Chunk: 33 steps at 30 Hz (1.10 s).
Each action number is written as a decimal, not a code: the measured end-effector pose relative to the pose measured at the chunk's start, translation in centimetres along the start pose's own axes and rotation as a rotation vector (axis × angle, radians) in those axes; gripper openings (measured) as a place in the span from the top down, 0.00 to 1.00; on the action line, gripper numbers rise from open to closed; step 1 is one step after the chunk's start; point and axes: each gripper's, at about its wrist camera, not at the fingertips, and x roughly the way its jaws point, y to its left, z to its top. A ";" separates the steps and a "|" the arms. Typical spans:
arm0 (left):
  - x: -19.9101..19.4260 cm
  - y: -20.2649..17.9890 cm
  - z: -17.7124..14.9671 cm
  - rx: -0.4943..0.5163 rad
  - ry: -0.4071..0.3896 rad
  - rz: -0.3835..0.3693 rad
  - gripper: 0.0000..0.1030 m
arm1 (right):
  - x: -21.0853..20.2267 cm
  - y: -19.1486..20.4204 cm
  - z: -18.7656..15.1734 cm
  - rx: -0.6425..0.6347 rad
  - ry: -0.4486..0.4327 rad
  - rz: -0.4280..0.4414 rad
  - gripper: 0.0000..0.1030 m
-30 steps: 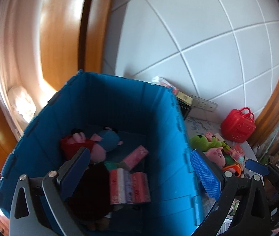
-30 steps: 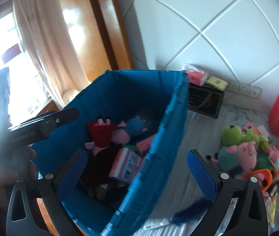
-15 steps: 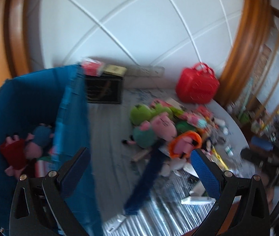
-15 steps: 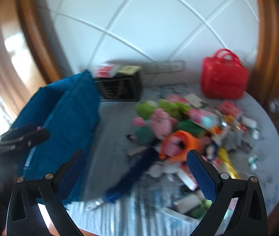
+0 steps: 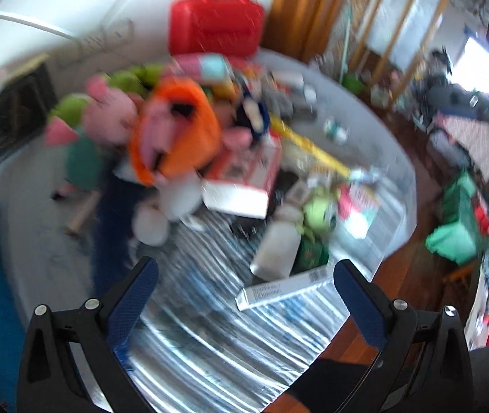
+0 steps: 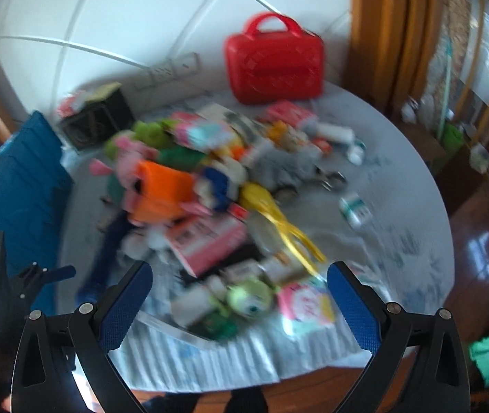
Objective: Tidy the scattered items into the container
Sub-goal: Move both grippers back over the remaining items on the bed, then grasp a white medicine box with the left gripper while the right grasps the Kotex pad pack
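**Q:** Going left to right, what do you see?

**A:** I see the blue container (image 6: pixel 13 186) at the far left of the round table (image 6: pixel 409 234). My left gripper (image 5: pixel 244 289) is spread wide, holding nothing. The scattered items (image 6: pixel 210 186) are heaped mid-table: an orange plush (image 6: pixel 163 189), a pink box (image 6: pixel 206 241), probably a green one-eyed toy (image 6: pixel 249 297), though it's blurred. My right gripper (image 6: pixel 239 292) is equally wide, empty. A red case (image 6: pixel 275 65) stands behind.
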 end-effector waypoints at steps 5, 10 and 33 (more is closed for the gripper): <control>5.4 -1.1 -1.4 0.048 0.102 -0.045 0.00 | 4.0 -4.7 -3.8 0.052 0.106 -0.066 0.00; 9.4 -1.5 -2.3 0.095 0.176 -0.073 0.00 | 8.4 -6.5 -7.0 0.086 0.186 -0.078 0.00; 11.0 -1.8 -3.2 0.139 0.211 -0.224 0.68 | 19.6 -7.4 -10.0 0.021 0.382 -0.154 0.29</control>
